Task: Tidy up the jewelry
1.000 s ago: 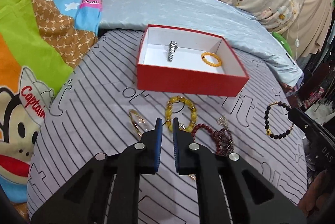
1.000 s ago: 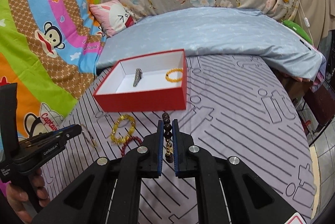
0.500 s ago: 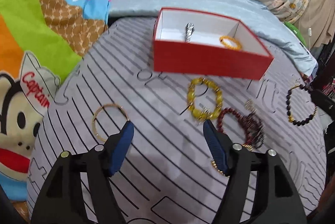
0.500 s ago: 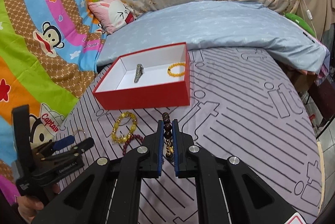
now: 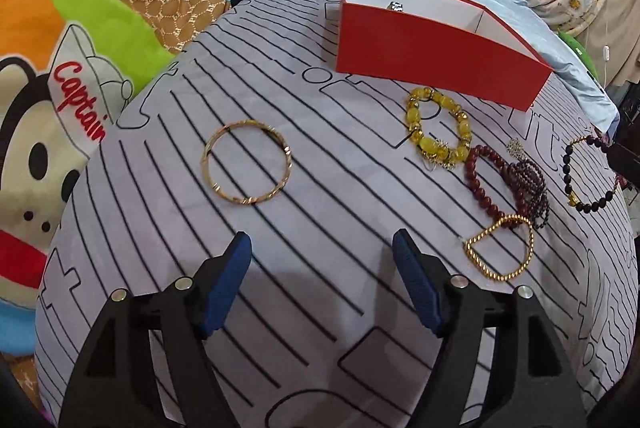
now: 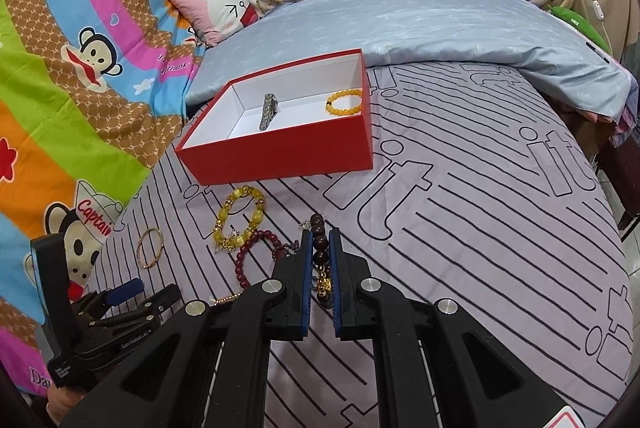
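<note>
Right now my right gripper [image 6: 320, 256] is clamped on the dark brown bead bracelet with a gold charm [image 6: 321, 260], its jaws narrow around the strand, while my left gripper [image 5: 322, 280] hangs with its jaws spread wide and holding nothing. From the right wrist camera, the shallow red cardboard box with a white lining [image 6: 280, 151] sits at about eleven o'clock, and inside it lie a silver link band [image 6: 269, 111] and a small orange bead bracelet [image 6: 345, 101].

To do this step well, I judge I should carry the dark bracelet up over the near red wall and let go only once it hangs above bare white floor, between the two pieces already there.

From the left wrist camera, the thin gold bangle [image 5: 247, 162] lies at eleven o'clock, flat on the grey striped bedsheet [image 5: 304, 211]. It is thin and hard, so I should tilt a fingertip under its rim and close squarely, or it may skid.
</note>
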Demonstrator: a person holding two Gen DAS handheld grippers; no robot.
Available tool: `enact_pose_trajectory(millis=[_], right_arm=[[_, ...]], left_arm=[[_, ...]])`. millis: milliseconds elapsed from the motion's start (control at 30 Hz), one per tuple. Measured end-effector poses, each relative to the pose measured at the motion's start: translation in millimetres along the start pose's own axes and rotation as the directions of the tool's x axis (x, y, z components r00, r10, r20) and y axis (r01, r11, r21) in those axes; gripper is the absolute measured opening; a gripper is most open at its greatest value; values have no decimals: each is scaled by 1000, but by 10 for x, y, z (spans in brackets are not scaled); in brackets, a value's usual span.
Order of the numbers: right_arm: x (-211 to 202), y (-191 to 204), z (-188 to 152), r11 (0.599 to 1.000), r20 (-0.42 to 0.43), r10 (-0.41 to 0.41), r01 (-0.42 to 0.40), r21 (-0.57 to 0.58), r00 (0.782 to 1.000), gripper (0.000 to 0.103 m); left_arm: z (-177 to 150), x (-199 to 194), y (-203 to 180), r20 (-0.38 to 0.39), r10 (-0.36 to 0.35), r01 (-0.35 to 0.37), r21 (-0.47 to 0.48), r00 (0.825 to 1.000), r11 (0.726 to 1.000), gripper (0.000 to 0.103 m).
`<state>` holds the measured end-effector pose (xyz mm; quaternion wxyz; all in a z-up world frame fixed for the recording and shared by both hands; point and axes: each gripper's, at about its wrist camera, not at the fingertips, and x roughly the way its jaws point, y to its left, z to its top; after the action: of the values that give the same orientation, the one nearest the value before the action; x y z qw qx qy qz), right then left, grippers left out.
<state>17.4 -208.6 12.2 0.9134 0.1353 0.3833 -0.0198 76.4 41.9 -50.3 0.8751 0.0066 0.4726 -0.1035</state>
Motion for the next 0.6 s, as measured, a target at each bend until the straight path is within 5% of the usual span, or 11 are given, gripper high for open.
enact_pose_trajectory(millis=[267,433,600], right_arm=[[20,60,-62,1000,-14,14,-14,-2,1000,7],[25,71,-61,1000,-13,12,-13,-6,1000,7],[32,73,-59,1000,-13,14,-14,-4,1000,7]], left_arm=[[-66,-111,134,14,40,-39,-16,999,999,73],[167,-6,295,43,81,-77,-78,996,994,85],[369,157,296,57,111,-108,-55,992,993,85]])
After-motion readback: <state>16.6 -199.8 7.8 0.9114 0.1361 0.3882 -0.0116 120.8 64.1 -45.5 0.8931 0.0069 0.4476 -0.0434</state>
